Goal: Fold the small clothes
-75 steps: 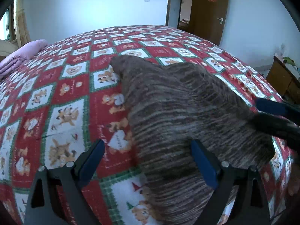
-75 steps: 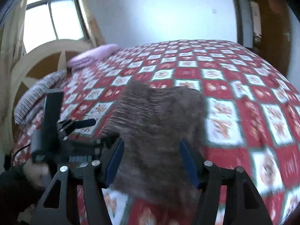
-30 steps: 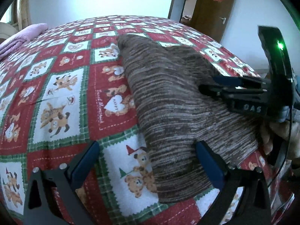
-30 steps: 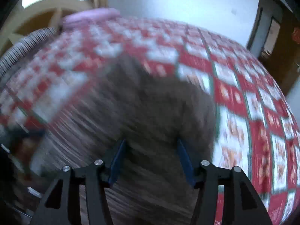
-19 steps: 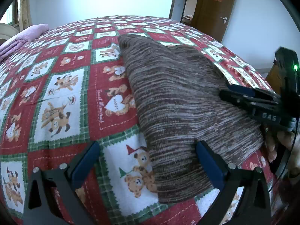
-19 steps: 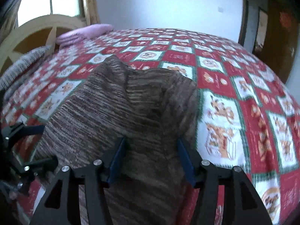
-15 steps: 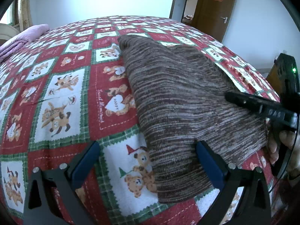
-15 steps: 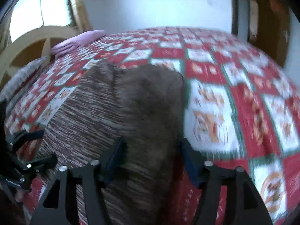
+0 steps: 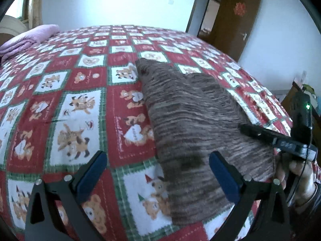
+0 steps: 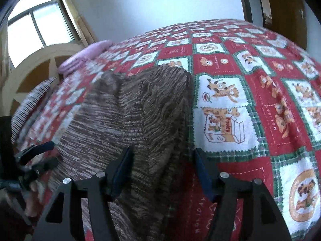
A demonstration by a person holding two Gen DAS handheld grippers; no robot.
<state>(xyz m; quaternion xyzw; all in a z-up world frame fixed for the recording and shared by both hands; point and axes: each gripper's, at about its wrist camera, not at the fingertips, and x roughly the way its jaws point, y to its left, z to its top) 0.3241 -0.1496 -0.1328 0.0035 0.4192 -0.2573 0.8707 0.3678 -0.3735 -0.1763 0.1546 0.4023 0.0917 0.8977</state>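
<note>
A brown striped knit garment (image 9: 190,120) lies folded lengthwise on the red teddy-bear bedspread (image 9: 80,104). My left gripper (image 9: 157,173) is open wide just above the garment's near left corner; its right finger hangs over the knit and its left finger over the spread. In the left wrist view my right gripper (image 9: 260,135) reaches in from the right edge, a hand around its grip. My right gripper (image 10: 162,169) is open over the garment's (image 10: 130,120) right edge, with knit under its left finger and bedspread under its right. At that view's left edge is the left gripper (image 10: 51,153).
A folded pink blanket (image 9: 30,38) and a striped pillow (image 10: 30,104) lie at the bed's head by a cream headboard (image 10: 30,66) and a window (image 10: 36,26). A brown door (image 9: 234,24) stands beyond the bed. A wooden cabinet (image 9: 291,96) stands at the right.
My right gripper swung from over the garment's middle to its right edge and rolled. The left gripper drew back a little from the near corner. The garment stayed flat.
</note>
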